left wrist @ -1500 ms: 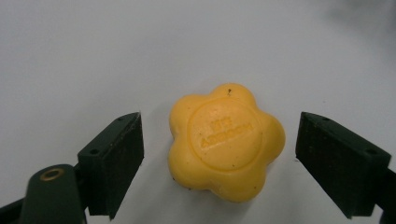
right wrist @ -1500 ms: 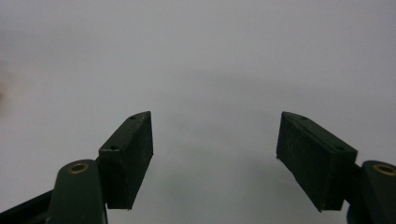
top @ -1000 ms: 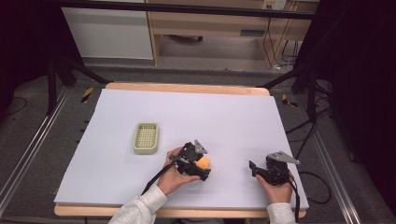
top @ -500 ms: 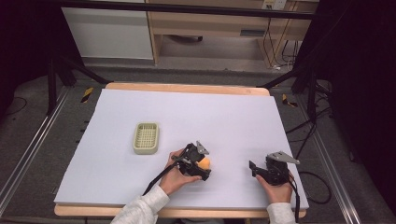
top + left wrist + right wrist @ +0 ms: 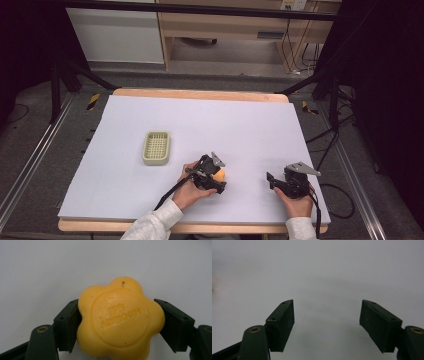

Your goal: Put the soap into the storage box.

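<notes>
A yellow flower-shaped soap [image 5: 120, 320] with embossed letters sits between the two black jaws of my left gripper [image 5: 117, 322], which press on its sides. In the high view the same soap [image 5: 219, 175] shows as an orange-yellow spot at the left gripper [image 5: 216, 179], low over the white sheet near the front middle. My right gripper [image 5: 272, 181] rests at the front right, held by a hand. Its jaws stand wide apart over bare white surface with nothing between the right gripper [image 5: 327, 320] fingers.
A small pale green slotted tray [image 5: 156, 147] lies on the white sheet to the left of the left hand. The table's wooden front edge [image 5: 200, 227] runs just below both hands. Dark stands and cables flank the table.
Almost nothing differs. The left gripper with the soap has shifted very slightly; the right gripper stays where it was.
</notes>
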A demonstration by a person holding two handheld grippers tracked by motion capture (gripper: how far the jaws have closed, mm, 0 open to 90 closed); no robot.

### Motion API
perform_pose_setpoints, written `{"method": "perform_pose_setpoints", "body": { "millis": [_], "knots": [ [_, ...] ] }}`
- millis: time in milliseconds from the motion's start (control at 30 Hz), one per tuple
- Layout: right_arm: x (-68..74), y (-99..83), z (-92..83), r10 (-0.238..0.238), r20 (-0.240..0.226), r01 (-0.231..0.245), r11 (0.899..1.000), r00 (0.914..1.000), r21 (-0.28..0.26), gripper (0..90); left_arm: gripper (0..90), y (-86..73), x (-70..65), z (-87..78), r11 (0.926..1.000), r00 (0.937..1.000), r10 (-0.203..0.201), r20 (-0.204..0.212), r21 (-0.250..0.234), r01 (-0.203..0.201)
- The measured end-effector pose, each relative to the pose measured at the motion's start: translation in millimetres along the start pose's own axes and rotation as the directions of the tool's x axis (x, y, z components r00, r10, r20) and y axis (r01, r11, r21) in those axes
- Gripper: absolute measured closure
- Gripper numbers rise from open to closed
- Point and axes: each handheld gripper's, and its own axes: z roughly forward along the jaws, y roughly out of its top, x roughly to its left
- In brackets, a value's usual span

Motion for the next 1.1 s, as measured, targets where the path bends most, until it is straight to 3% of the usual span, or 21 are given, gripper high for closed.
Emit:
{"method": "perform_pose_setpoints", "body": {
  "millis": [700,1100],
  "knots": [
    [-0.2,0.3,0.0,-0.003,-0.001,0.003,1.000,1.0000,0.000,28.7,26.2,-1.0,-2.9,-0.9,0.9996,0.9995,-0.026,-0.020,-0.011,0.026],
    [-0.4,0.2,-0.2,-0.003,0.001,0.003,1.000,1.0000,-0.001,28.7,26.3,-3.4,2.2,-19.3,0.9991,0.9995,-0.029,-0.012,-0.033,0.029]
  ]
}}
